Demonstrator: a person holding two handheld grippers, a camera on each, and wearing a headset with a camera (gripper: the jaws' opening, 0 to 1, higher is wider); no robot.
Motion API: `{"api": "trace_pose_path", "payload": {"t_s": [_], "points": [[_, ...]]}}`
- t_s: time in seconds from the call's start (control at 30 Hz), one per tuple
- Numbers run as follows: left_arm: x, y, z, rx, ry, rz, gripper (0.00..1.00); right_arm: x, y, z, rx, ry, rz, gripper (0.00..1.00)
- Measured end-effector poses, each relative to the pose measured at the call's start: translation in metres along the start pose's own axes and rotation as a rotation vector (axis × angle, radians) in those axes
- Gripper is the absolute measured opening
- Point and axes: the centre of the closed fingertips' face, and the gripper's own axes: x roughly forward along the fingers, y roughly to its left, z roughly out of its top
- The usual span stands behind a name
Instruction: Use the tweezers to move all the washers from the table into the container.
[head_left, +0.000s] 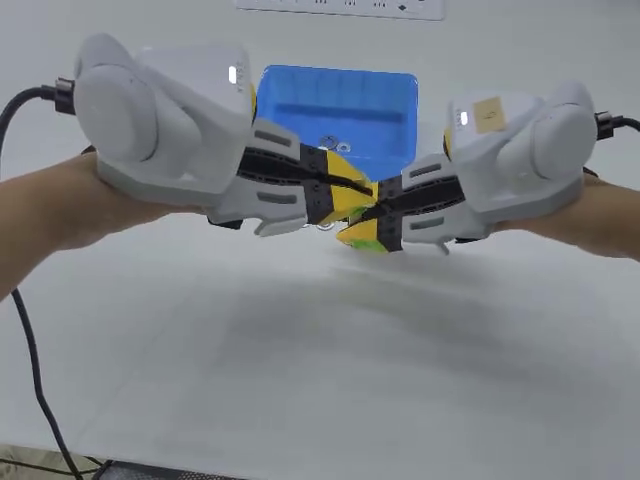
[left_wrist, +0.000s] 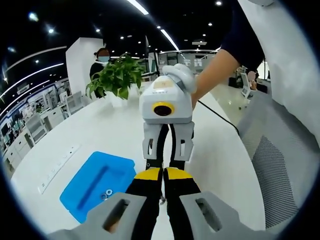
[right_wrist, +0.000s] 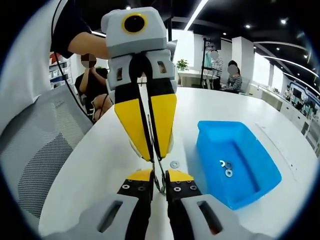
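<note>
My two grippers meet tip to tip above the white table. The left gripper (head_left: 352, 195) (left_wrist: 163, 175) has its yellow-tipped jaws shut on slim dark tweezers (right_wrist: 150, 130), which run down into the right gripper (head_left: 378, 225) (right_wrist: 160, 179), whose jaws are closed on the lower end. One washer (right_wrist: 174, 164) lies on the table just beside the jaw tips. A blue container (head_left: 340, 95) (right_wrist: 215, 131) (left_wrist: 85, 182) stands just behind the grippers and holds a few washers (right_wrist: 226, 168) (head_left: 333, 145) (left_wrist: 106, 192).
A black cable (head_left: 35, 350) hangs from the left gripper off the near table edge. A power strip (head_left: 340, 8) lies at the far edge. A mesh chair (right_wrist: 40, 165) stands by the table, a potted plant (left_wrist: 117, 75) farther off, and people sit in the background.
</note>
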Motion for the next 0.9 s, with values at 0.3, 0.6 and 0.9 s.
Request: {"api": "trace_pose_path", "payload": {"t_s": [0.3, 0.6, 0.9], "points": [[0.004, 0.001, -0.002, 0.031, 0.057, 0.032, 0.1, 0.001, -0.002, 0.002, -0.017, -0.002, -0.015, 0.09], [-0.007, 0.006, 0.001, 0.022, 0.033, 0.084, 0.19, -0.001, -0.005, 0.012, -0.002, -0.025, -0.032, 0.09], [-0.041, 0.013, 0.009, -0.103, -0.074, 0.2, 0.29, -0.003, 0.002, 0.025, -0.002, -0.025, -0.042, 0.09]]}}
